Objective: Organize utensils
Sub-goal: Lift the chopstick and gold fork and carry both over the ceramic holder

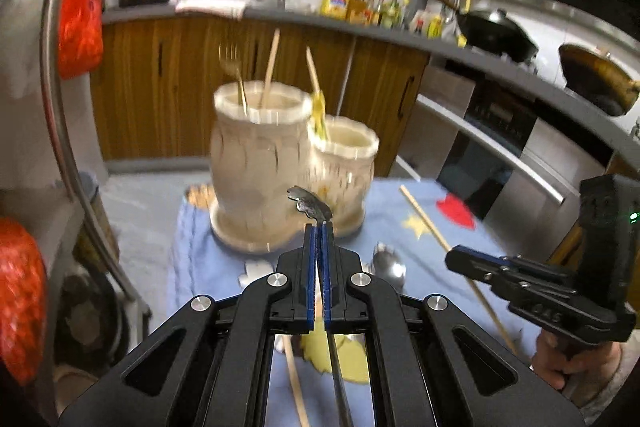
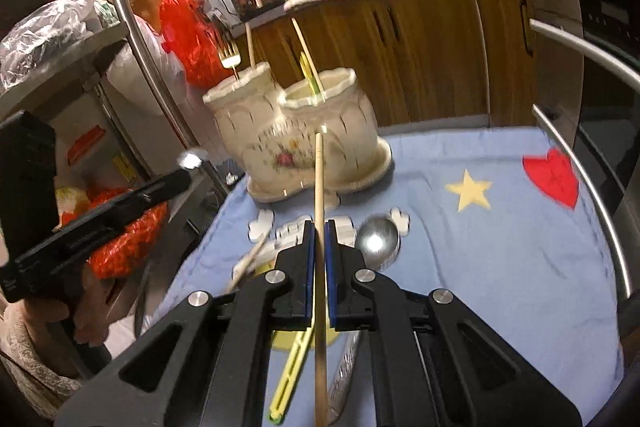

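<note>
The blue cloth [image 2: 500, 267] runs wide and bare on its right side past the yellow star [image 2: 469, 189] and red heart [image 2: 554, 177], hemmed by a curved steel rail [image 2: 600, 211]; on the left a metal rack [image 2: 120, 39] with red bags crowds the edge. The cream ceramic holder [image 2: 304, 139], two joined scalloped cups on one base, sits at the cloth's far end with a fork [image 2: 229, 57] and sticks already standing in it. The left gripper [image 1: 319, 227] is angled down toward the holder, its blue pads pressed together on a dark metal utensil [image 1: 310, 205] whose scalloped end pokes out just in front of the holder. The right gripper [image 2: 319, 227] tilts down too, pinching a pale wooden chopstick [image 2: 319, 179] that points straight at the holder's smaller cup. A shiny steel spoon [image 2: 378, 239] lies on the cloth just right of it, a yellow-green plastic piece [image 2: 292, 367] and another chopstick [image 2: 250, 259] beneath.
</note>
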{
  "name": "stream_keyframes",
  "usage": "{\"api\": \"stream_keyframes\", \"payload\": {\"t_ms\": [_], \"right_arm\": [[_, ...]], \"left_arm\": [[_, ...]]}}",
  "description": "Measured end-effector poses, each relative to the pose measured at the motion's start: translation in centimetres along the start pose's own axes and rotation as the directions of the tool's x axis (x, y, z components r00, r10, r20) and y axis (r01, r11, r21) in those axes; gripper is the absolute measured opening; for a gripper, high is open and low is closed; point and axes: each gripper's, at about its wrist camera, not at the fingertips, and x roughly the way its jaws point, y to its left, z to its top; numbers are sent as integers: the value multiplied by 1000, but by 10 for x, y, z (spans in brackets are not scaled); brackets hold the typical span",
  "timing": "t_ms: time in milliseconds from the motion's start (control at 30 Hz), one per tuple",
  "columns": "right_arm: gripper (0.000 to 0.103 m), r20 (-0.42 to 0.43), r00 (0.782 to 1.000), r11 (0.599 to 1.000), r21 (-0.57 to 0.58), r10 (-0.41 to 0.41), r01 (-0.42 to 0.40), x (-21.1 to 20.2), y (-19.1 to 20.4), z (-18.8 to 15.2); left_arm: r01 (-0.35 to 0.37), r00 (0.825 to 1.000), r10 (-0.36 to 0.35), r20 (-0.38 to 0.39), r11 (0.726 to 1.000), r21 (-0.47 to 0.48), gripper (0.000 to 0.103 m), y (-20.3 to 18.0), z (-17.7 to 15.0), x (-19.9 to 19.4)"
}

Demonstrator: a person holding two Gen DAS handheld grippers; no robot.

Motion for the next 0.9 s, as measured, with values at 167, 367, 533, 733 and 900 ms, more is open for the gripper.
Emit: {"api": "stream_keyframes", "payload": {"t_ms": [167, 367, 533, 733, 900], "right_arm": [[5, 70, 997, 999, -21, 33, -32, -1, 6, 31], [5, 179, 981, 997, -17, 80, -78, 12, 5, 83], [5, 262, 961, 996, -21, 89, -86, 30, 2, 117], [5, 333, 936, 991, 21, 114, -129, 59, -8, 148], [5, 377, 922, 991, 60, 87, -118, 83, -17, 155]], "left_arm": [[1, 994, -6, 108, 999, 39, 3, -2, 44, -16], [-51, 977, 33, 210, 995, 82, 3, 3, 102, -9], [-83, 966, 67, 250, 995, 54, 3, 17, 142, 16], [-154, 937, 125, 325, 986, 62, 3, 21, 163, 42], [-195, 914, 160, 372, 979, 60, 3, 25, 165, 62]]}}
